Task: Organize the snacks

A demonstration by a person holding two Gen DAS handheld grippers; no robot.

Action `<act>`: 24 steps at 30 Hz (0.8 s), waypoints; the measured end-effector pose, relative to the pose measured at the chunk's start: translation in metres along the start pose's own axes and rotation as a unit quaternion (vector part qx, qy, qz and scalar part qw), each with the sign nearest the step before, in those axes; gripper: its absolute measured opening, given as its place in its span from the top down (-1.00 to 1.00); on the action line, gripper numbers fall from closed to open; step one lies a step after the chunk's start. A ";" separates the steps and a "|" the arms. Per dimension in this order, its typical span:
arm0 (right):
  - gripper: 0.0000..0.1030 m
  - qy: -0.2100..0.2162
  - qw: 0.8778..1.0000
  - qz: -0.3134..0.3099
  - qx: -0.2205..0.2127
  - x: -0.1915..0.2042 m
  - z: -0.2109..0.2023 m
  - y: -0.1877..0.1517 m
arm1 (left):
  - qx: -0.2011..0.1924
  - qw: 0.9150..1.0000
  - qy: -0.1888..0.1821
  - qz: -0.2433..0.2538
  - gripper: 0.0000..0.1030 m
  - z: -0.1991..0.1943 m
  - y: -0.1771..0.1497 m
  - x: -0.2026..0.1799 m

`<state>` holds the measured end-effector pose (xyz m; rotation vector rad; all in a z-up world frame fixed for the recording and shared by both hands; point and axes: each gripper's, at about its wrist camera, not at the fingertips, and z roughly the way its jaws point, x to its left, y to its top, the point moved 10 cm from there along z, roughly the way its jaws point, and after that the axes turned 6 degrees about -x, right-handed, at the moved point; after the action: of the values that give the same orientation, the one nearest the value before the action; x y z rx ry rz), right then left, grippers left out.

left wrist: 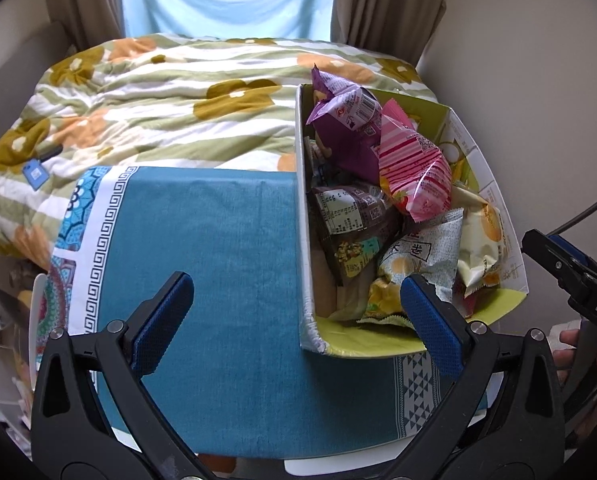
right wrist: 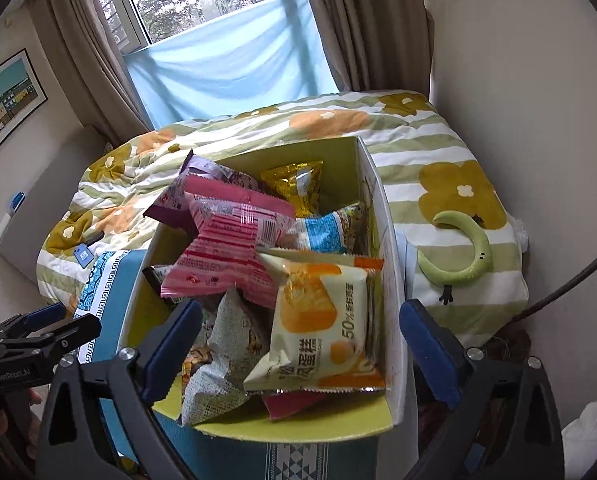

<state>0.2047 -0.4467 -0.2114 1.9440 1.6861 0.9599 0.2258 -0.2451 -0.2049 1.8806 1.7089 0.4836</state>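
An open cardboard box (left wrist: 303, 216) with a yellow-green inside stands on a teal cloth (left wrist: 218, 264), piled with snack packets: a purple one (left wrist: 346, 120), a pink striped one (left wrist: 414, 168), a brown one (left wrist: 350, 220). In the right wrist view the box (right wrist: 382, 216) shows the pink packet (right wrist: 234, 240), a cream cake packet (right wrist: 318, 320) and a gold packet (right wrist: 294, 184). My left gripper (left wrist: 298, 300) is open and empty, straddling the box's near left corner. My right gripper (right wrist: 302, 344) is open and empty, above the box's near end.
A floral quilt (left wrist: 158, 100) covers the bed behind the cloth. A green crescent toy (right wrist: 462, 256) lies on a pillow right of the box. Curtains and a window stand beyond. The other gripper shows at the edge of each view (left wrist: 570, 276) (right wrist: 38, 336).
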 end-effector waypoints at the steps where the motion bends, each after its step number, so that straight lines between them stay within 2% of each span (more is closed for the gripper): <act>1: -0.91 -0.002 1.000 0.002 -0.004 0.001 -0.005 -0.001 | -0.006 1.000 -0.002 0.002 -0.99 -0.006 0.001 0.002; 8: -0.91 -0.018 0.998 0.003 -0.061 0.022 -0.056 0.005 | -0.074 0.997 -0.003 0.026 -0.99 -0.074 0.010 0.023; 11: -0.91 -0.025 0.996 -0.005 -0.091 0.043 -0.084 0.007 | -0.122 0.992 -0.004 0.038 -0.99 -0.113 0.015 0.035; 16: -0.91 -0.054 0.989 -0.035 -0.136 0.084 -0.132 0.000 | -0.186 0.981 0.019 0.055 -0.99 -0.172 0.008 0.060; 24: -0.91 -0.089 0.982 -0.055 -0.158 0.127 -0.179 -0.038 | -0.229 0.971 0.032 0.051 -0.99 -0.229 -0.028 0.095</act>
<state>0.0564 -0.3416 -0.0840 1.6595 1.4275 0.9190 0.0788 -0.1142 -0.0508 1.6295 1.3907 0.9038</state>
